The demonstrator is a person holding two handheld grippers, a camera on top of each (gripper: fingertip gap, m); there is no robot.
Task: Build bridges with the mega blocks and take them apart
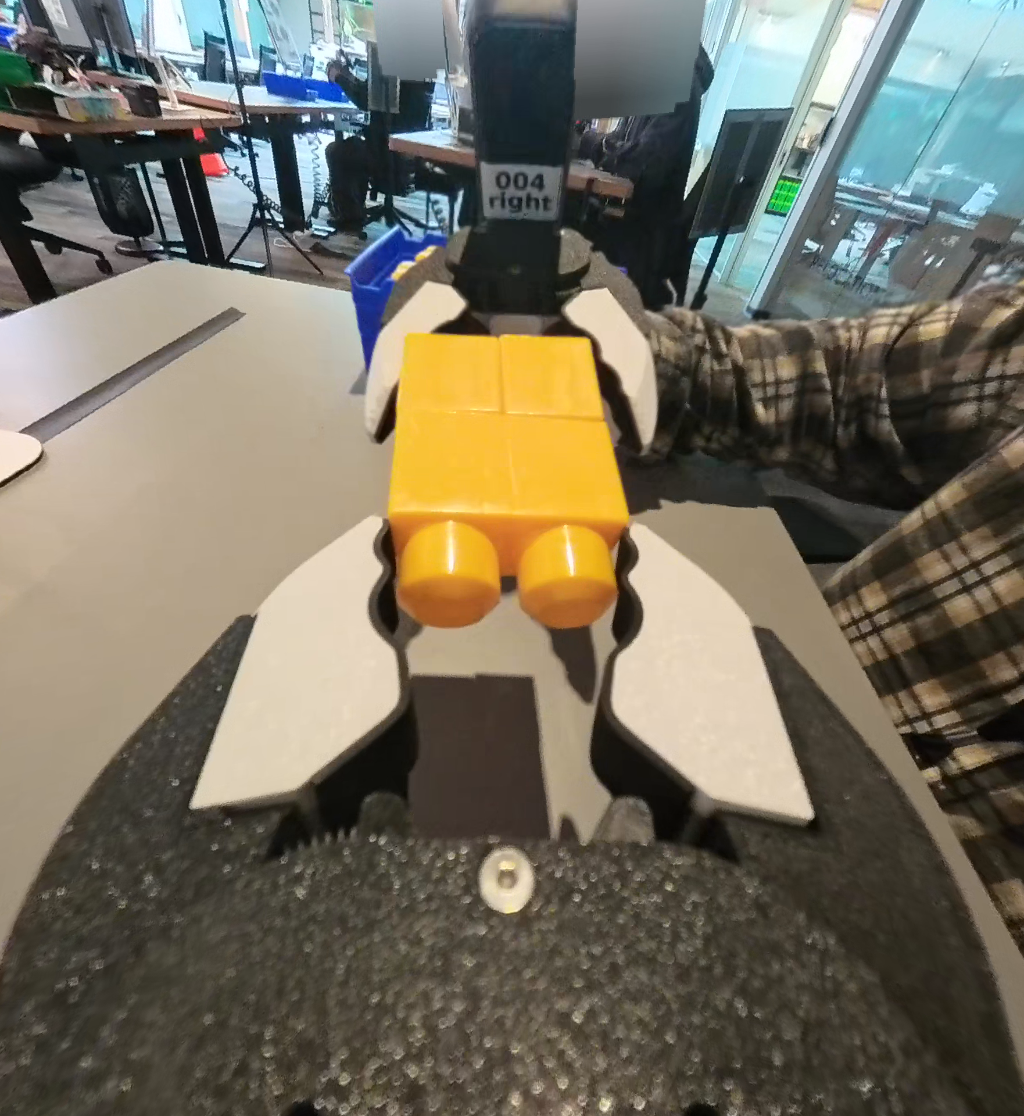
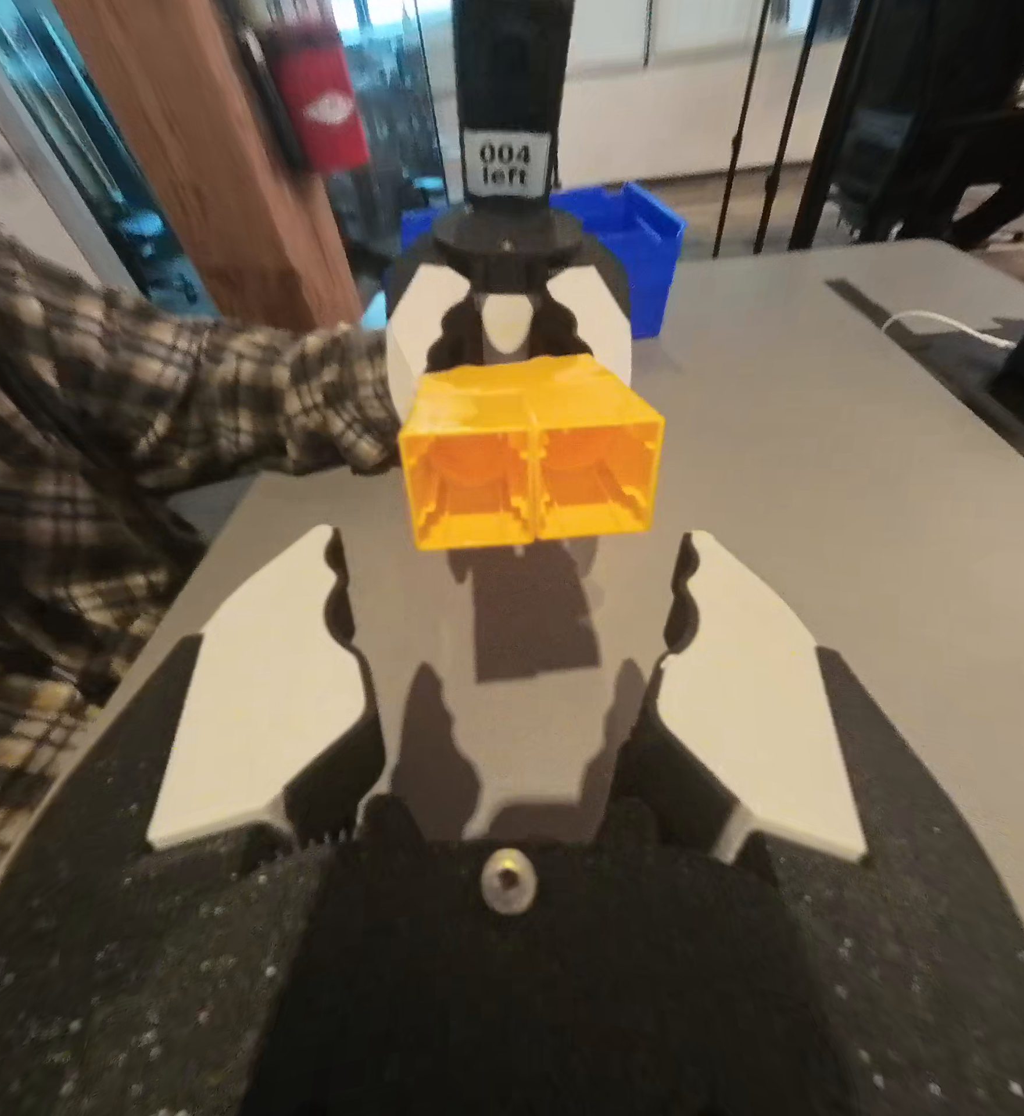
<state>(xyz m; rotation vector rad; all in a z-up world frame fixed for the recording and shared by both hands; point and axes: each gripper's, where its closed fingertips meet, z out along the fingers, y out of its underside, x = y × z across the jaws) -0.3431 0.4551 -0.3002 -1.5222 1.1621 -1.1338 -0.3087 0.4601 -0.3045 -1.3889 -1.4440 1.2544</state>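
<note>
here i am gripping the near yellow block (image 1: 506, 477) in my left gripper (image 1: 505, 564), its two studs pointing back at me, held above the grey table (image 1: 165, 483). my right gripper (image 2: 512, 543) is standing wide open, its white fingers (image 2: 280, 682) apart from the far yellow block (image 2: 531, 468). a blue bin (image 1: 377, 290) is sitting at the far table edge, and my plaid sleeve (image 1: 829, 386) is crossing on the right.

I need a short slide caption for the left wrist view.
Left hand-held gripper shut on stacked orange blocks; right hand-held gripper open around the far end.
</note>
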